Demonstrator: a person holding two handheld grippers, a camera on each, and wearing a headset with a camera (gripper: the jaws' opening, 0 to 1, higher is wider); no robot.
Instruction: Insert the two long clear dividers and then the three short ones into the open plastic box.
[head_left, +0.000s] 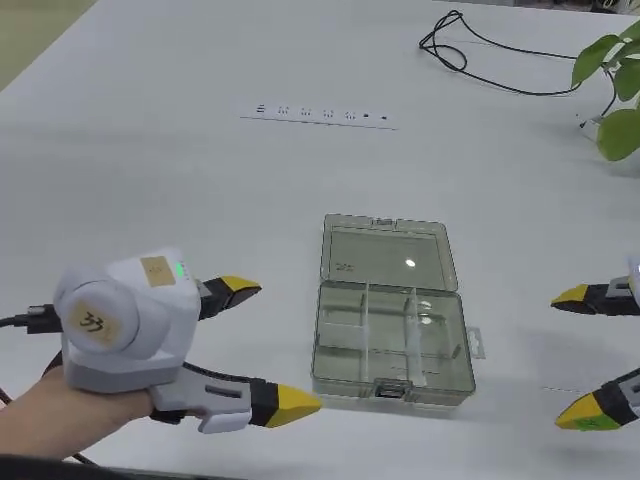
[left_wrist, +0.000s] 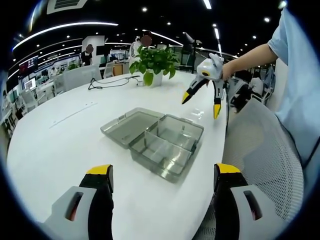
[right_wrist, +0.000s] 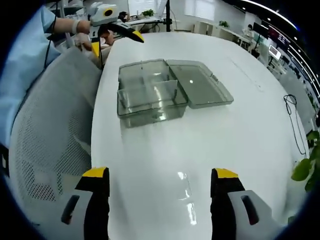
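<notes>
An open smoky-clear plastic box (head_left: 392, 352) lies mid-table with its lid (head_left: 388, 255) flat behind it. Clear dividers (head_left: 411, 335) stand inside and split it into compartments. My left gripper (head_left: 268, 345) is open and empty, left of the box and a short gap away. My right gripper (head_left: 575, 355) is open and empty, off to the box's right. In the left gripper view the box (left_wrist: 165, 142) lies ahead of the open left gripper (left_wrist: 163, 170), with the right gripper (left_wrist: 201, 104) beyond. In the right gripper view the box (right_wrist: 149, 97) sits ahead of the right gripper (right_wrist: 160, 173), with the left gripper (right_wrist: 115, 44) past it.
A white power strip (head_left: 320, 113) lies behind the box. A black cable (head_left: 470, 50) and a green plant (head_left: 615, 80) are at the far right. A mesh chair (left_wrist: 255, 145) stands at the table's near edge. White tabletop (head_left: 150, 180) spreads around the box.
</notes>
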